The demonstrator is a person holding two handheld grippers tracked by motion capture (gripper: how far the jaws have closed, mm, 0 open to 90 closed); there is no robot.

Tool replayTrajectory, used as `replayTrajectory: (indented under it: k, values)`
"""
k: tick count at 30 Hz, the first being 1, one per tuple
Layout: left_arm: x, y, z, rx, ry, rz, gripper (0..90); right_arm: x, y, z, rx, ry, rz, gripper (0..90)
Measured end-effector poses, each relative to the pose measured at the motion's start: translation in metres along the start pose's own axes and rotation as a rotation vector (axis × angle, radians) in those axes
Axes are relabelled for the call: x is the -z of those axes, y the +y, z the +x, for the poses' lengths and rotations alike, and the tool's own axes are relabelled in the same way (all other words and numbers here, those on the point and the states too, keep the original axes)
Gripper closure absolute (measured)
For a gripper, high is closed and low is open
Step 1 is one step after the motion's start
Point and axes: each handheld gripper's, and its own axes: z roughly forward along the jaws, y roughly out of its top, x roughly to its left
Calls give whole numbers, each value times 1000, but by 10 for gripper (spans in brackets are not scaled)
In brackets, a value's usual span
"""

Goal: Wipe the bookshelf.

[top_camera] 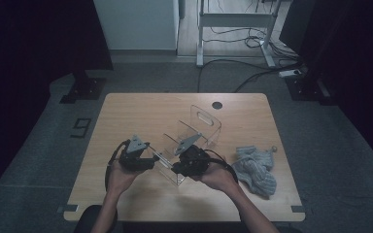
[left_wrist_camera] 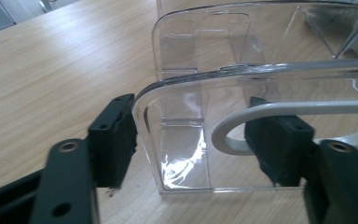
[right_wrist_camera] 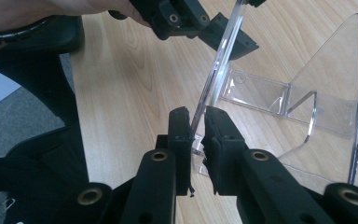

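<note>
A clear acrylic rack with several upright panels stands mid-table. Both grippers meet at its nearest panel. My left gripper straddles that panel's rounded upper corner: one pad sits at the panel's edge, while the other pad shows through the plastic behind it, and I see no firm pinch. The right gripper is shut on the same panel's thin edge low down, one pad on each face. The left gripper also appears higher up on that panel in the right gripper view.
A crumpled grey cloth lies on the table right of the rack. A round black cable hole sits near the far edge. A pale cable loop curves behind the panel. Bare wood spreads to the left.
</note>
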Motion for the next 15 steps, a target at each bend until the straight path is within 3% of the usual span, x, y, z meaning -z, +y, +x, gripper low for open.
replayTrajectory:
  k: [7, 15]
  values:
    - [2, -1, 2, 7, 21, 4, 375, 17, -4, -6, 10, -51, -1, 564]
    - [5, -5, 13, 27, 17, -8, 402, 42, -29, -29, -36, -136, 11, 440]
